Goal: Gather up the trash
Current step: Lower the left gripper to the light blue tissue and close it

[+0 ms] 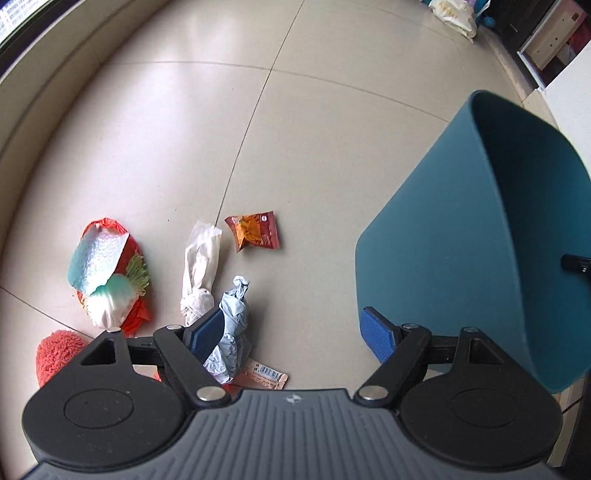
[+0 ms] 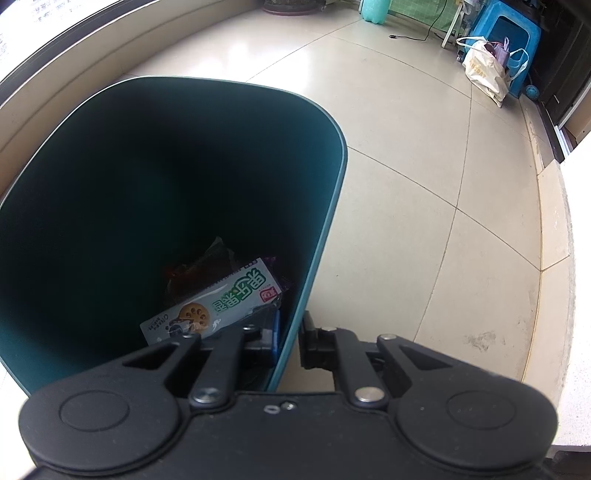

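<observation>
My left gripper (image 1: 293, 334) hangs open above the tiled floor with nothing between its blue pads. Litter lies below it: a crumpled pale blue bag (image 1: 232, 325) by the left finger, a knotted white bag (image 1: 199, 273), a red snack packet (image 1: 255, 230), a pink barcode wrapper (image 1: 264, 374) and a red net bag with cloths (image 1: 107, 273). The teal bin (image 1: 443, 258) stands to the right. My right gripper (image 2: 290, 338) is shut on the teal bin's rim (image 2: 295, 314), one finger inside and one outside. A white biscuit wrapper (image 2: 218, 302) and dark packets lie inside the bin.
A fluffy red cloth (image 1: 55, 354) lies at the lower left. A low beige ledge (image 1: 44, 110) runs along the left wall. Far off stand shopping bags (image 2: 484, 72), a blue stool (image 2: 513, 33) and a cable on the floor (image 2: 413, 35).
</observation>
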Motion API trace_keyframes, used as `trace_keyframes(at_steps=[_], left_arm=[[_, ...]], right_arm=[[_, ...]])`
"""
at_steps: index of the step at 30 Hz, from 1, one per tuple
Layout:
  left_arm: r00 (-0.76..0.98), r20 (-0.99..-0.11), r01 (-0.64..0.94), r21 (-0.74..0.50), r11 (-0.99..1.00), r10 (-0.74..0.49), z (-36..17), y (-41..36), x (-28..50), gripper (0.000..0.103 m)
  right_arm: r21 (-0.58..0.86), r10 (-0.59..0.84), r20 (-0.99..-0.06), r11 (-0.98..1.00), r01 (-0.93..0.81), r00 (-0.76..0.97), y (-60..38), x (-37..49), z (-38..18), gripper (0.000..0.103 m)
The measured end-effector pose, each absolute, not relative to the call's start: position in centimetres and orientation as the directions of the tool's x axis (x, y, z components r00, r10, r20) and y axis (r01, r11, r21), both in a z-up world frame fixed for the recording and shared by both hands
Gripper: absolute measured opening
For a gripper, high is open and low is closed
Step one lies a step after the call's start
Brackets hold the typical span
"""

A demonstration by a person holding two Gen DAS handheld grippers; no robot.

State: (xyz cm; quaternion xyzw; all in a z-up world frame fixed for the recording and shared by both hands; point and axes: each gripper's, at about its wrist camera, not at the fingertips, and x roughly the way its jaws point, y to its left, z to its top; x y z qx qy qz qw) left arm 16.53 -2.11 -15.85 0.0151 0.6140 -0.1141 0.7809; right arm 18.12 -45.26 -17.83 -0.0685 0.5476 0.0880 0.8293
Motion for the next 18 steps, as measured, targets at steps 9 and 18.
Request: trace_keyframes(at_steps=[9,18], left_arm=[[0.118,-0.984,0.147,-0.119,0.982,-0.137,-26.0,-0.2,18.0,0.080],[0.046,-0.996,0.143,-0.075,0.987,-0.083,-31.8,0.3,19.3,0.071]], right_arm=[[-0.004,0.084,-0.920,0.975,-0.224,0.383,-45.7,18.1,-17.7,0.010],[0.034,0.109,-0.924,0.978,-0.205,0.367,-46.5,18.6,-17.6,0.011]])
